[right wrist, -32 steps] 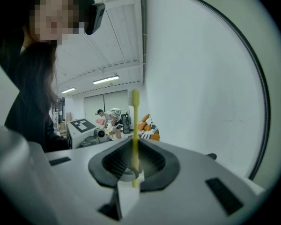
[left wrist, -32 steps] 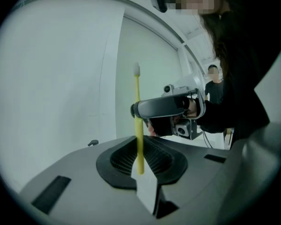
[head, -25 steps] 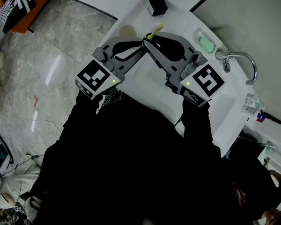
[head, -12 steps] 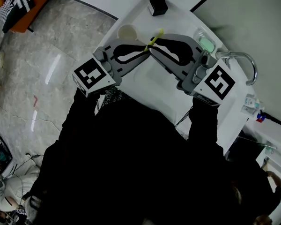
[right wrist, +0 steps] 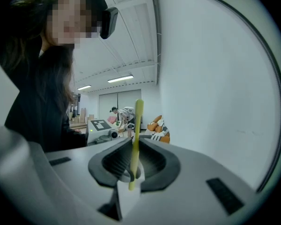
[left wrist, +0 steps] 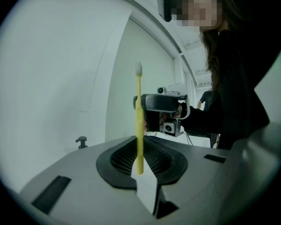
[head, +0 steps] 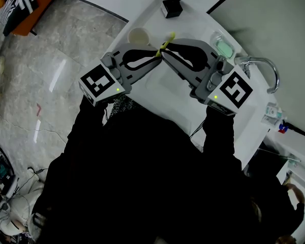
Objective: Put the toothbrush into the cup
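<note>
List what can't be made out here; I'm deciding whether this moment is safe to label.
- Toothbrush, head view: only a short yellow bit shows; the left gripper and right gripper cover the rest.
- Its bristles, left gripper view: too small and blurred to read.
- Cup, head view: inside too small to judge; absent from both gripper views.
- Sink basin, head view: largely under the grippers.

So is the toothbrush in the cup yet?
Out. The left tool and the right tool both pinch the toothbrush; the cup stands apart on the counter.
</note>
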### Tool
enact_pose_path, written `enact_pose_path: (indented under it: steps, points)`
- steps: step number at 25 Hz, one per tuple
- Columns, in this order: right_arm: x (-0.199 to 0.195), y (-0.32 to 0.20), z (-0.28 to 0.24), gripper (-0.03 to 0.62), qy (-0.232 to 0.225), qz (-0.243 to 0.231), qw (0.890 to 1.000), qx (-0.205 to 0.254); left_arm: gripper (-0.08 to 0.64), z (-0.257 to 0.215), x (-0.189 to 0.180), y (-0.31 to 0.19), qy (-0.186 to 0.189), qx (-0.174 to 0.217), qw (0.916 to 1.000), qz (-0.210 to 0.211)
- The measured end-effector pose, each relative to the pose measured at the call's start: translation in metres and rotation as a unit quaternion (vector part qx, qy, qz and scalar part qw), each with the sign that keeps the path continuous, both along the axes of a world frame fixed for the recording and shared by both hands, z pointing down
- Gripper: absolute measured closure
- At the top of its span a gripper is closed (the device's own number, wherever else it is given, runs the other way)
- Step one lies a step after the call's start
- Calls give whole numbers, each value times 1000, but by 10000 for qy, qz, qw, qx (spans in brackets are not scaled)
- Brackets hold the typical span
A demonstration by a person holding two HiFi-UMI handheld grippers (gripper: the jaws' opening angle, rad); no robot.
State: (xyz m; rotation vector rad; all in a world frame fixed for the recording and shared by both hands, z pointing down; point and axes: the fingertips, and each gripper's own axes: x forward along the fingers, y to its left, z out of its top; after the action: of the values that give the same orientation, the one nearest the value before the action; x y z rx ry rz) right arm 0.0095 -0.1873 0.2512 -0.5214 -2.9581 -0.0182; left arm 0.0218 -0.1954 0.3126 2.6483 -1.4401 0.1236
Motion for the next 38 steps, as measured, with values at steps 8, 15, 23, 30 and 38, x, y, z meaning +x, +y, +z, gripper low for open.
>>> enact_pose_path:
  steps: [8,15,23,30,38]
  points:
    - [-7,0,-7,542,-132,204,9992,-325,503,-3,-7,4,-76,197,9993,-293]
    - [-22,-22,-10,543,-245,480,9976,-436,468,0,-36,6,-54,186,9979,-614]
    - [-31,-37,-4,543,-166,896,9955,-246,468,-9,-60,25,-202,306,9936,-1065]
    - [-55,-47,29,543,127,1221,9913,-473,503,-10,-86,36,-132,352,9902,-1345]
    - [-72,-48,61,543,410,1401,9879,-528,551,-6,-97,45,-149,326,9891,-1426]
